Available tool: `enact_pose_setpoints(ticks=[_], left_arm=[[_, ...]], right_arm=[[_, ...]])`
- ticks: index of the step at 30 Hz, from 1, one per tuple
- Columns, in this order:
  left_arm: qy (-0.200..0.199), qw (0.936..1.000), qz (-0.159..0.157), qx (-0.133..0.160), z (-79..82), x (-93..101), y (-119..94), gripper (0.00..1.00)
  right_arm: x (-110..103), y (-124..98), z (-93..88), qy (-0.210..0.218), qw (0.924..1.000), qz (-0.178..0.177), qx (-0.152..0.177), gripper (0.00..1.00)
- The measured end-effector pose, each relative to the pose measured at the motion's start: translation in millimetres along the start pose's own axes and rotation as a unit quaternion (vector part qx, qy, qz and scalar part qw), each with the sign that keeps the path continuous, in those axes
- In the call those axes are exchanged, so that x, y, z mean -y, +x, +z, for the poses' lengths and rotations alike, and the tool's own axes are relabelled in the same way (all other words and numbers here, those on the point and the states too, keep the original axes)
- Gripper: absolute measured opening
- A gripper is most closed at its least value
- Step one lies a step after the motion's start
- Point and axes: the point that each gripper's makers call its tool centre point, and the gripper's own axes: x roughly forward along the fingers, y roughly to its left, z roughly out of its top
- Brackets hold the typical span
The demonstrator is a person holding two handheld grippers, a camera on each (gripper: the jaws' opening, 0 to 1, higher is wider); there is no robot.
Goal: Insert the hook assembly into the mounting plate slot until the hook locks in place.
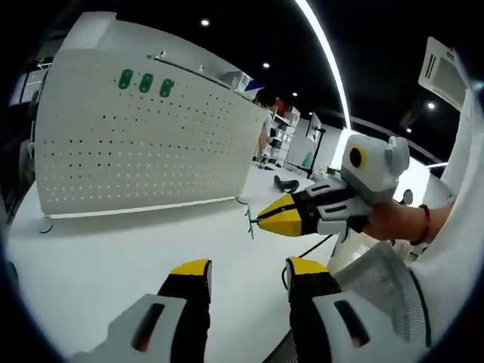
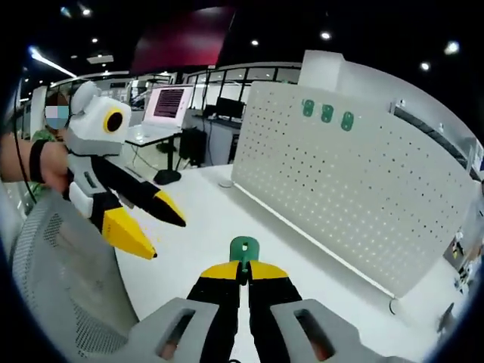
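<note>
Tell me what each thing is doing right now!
Right tongs: shut on the green hook, held above the table.
Left tongs: open, holding nothing.
Green hook: pinched at its lower end, top sticking up free.
White pegboard: standing upright on the white table.
Three green pieces: already hanging near the pegboard's top.
Mesh chair back: beside the table.

Yellow-tipped black-and-white grippers (image 1: 247,276), seemingly wristband (image 1: 426,224).
</note>
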Motion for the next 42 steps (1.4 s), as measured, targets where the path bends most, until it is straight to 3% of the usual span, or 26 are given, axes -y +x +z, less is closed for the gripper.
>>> enact_pose_setpoints(ticks=[5, 9, 14, 24, 33, 42], left_arm=[[0.018, 0.9996, 0.019, 0.009, 5.3, -7.1, -3, 0.54], [0.046, 0.9984, 0.032, 0.006, 4.9, -11.2, -5, 0.56], [0.027, 0.9989, 0.036, 0.014, 1.5, -12.7, -5, 0.58], [0.044, 0.9974, 0.048, 0.031, 7.4, -12.9, -6, 0.71], [0.046, 0.9968, 0.059, 0.029, 6.8, -14.5, -10, 0.73], [0.045, 0.9974, 0.050, 0.025, 5.4, -11.7, -12, 0.72]], right_arm=[[9, 4, 8.0, 0.001, 0.9999, -0.009, 0.004, 0.01], [17, 6, 15.1, 0.003, 0.9998, -0.016, 0.010, 0.01], [32, 10, 19.6, -0.004, 0.9993, -0.035, 0.008, 0.01], [57, 15, 34.7, 0.005, 0.9977, -0.064, 0.020, 0.01], [79, 19, 53.2, 0.017, 0.9946, -0.094, 0.038, 0.01], [94, 22, 67.7, 0.027, 0.9918, -0.113, 0.054, 0.01]])
